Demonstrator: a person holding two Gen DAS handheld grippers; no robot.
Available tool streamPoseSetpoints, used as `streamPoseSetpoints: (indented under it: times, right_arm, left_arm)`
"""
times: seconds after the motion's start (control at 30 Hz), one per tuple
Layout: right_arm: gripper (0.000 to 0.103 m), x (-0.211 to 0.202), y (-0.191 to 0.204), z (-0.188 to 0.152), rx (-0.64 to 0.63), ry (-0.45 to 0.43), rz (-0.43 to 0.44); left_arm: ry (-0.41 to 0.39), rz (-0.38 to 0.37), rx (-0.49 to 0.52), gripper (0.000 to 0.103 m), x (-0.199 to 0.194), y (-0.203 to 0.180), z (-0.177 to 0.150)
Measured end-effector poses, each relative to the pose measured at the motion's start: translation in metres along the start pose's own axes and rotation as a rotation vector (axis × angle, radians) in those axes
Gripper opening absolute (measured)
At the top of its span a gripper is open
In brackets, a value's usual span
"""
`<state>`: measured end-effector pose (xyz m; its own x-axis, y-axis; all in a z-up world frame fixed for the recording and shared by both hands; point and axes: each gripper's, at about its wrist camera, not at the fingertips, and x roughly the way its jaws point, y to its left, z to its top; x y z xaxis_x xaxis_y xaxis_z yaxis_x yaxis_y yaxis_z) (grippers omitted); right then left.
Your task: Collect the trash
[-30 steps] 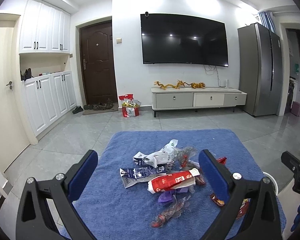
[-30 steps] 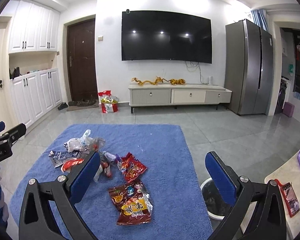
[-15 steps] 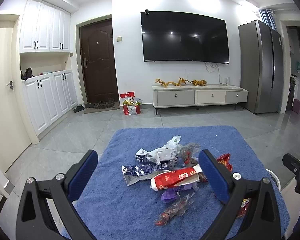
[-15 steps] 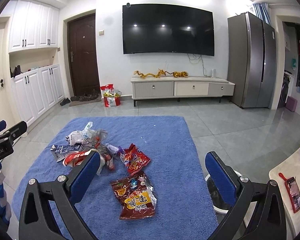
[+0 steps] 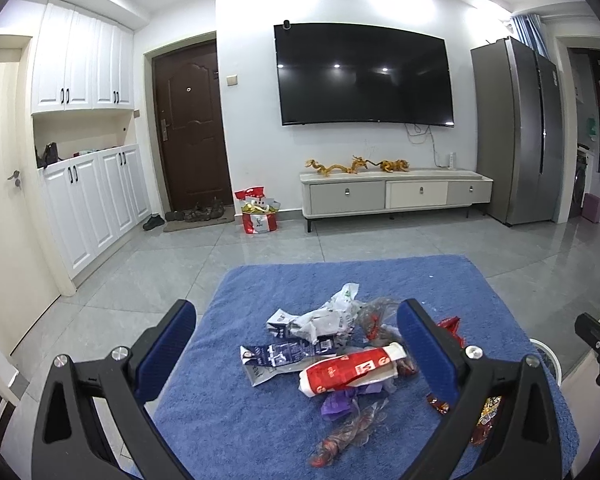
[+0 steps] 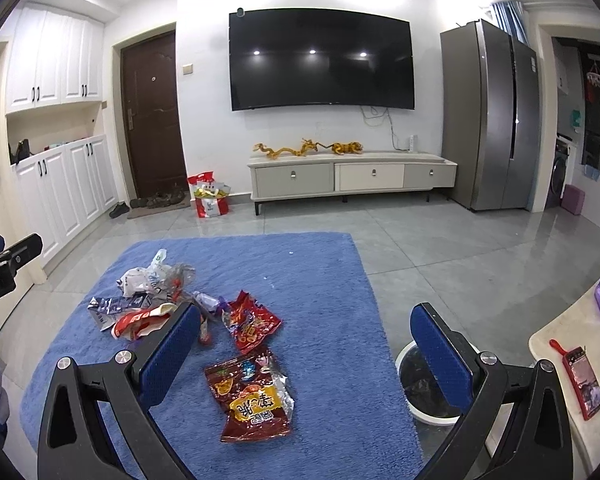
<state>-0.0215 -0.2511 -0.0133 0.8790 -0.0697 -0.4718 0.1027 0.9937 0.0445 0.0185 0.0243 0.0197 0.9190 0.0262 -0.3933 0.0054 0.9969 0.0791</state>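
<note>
Both grippers poised over litter on a blue rug.

Left gripper (image 5: 296,344) and right gripper (image 6: 306,344) hover with fingers wide apart, empty, seemingly lined up for a first pick; wrappers (image 6: 252,396) lie mid-rug (image 6: 320,280), the bin (image 6: 424,384) just beside its right edge.

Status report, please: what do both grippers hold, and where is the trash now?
Left gripper open, empty. Right gripper open, empty. Wrappers lie scattered on blue rug; bin beside rug. Nothing blocks.

Blue rug (image 6: 320,280), red snack bags (image 6: 252,322), white crumpled wrapper (image 5: 324,320), brown door (image 5: 192,124)
</note>
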Motion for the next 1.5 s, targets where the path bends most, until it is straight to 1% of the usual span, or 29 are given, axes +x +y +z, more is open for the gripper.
streamPoseSetpoints:
  times: [0.17,0.37,0.47,0.57,0.67,0.77,0.9,1.0,1.07,1.1,1.17,1.23,1.33,1.4,1.43,1.47,1.5]
  right_arm:
    - [0.103,0.004,-0.002,0.001,0.003,0.009,-0.003]
    - [0.103,0.007,-0.003,-0.002,0.0,0.016,-0.001]
    - [0.103,0.012,-0.002,-0.004,-0.003,0.034,0.014]
    - [0.102,0.016,0.001,-0.008,-0.011,0.048,0.029]
    - [0.101,0.026,0.004,-0.014,-0.018,0.078,0.054]
    - [0.099,0.042,0.008,-0.024,-0.023,0.131,0.091]
    - [0.096,0.067,0.012,-0.041,-0.02,0.214,0.136]
    - [0.093,0.092,0.016,-0.056,-0.016,0.293,0.16]
    - [0.09,0.106,0.018,-0.065,-0.016,0.335,0.175]
    - [0.09,0.111,0.019,-0.068,-0.015,0.35,0.181]
    - [0.086,0.124,0.02,-0.075,-0.008,0.385,0.192]
    - [0.084,0.133,0.02,-0.08,-0.004,0.411,0.198]
    - [0.08,0.145,0.02,-0.086,0.002,0.438,0.208]
    - [0.076,0.148,0.022,-0.088,0.0,0.452,0.219]
    - [0.07,0.151,0.023,-0.09,-0.002,0.459,0.229]
    - [0.064,0.151,0.024,-0.09,-0.001,0.466,0.237]
    - [0.062,0.152,0.026,-0.089,-0.001,0.469,0.25]
  left_arm:
    - [-0.015,-0.008,0.009,0.102,0.0,-0.004,0.006]
    - [-0.002,-0.011,0.005,0.101,0.006,-0.002,0.005]
    - [0.014,-0.015,-0.002,0.102,0.011,0.006,0.003]
    - [0.03,0.001,-0.005,0.101,0.019,0.019,-0.004]
    - [0.086,0.007,-0.002,0.101,0.034,0.033,-0.021]
    - [0.157,-0.019,0.018,0.101,0.049,0.036,-0.043]
    - [0.249,-0.108,0.069,0.101,0.068,0.024,-0.077]
    - [0.311,-0.17,0.077,0.1,0.083,0.015,-0.095]
    - [0.346,-0.199,0.084,0.1,0.095,0.009,-0.105]
    - [0.355,-0.207,0.09,0.098,0.097,0.005,-0.11]
    - [0.374,-0.225,0.099,0.092,0.104,0.0,-0.118]
    - [0.404,-0.248,0.103,0.08,0.112,-0.004,-0.125]
    - [0.444,-0.274,0.108,0.072,0.119,-0.008,-0.131]
    - [0.456,-0.291,0.118,0.067,0.122,-0.013,-0.134]
    - [0.459,-0.296,0.121,0.063,0.122,-0.014,-0.135]
    - [0.462,-0.303,0.124,0.061,0.123,-0.016,-0.135]
    - [0.465,-0.315,0.125,0.059,0.123,-0.018,-0.136]
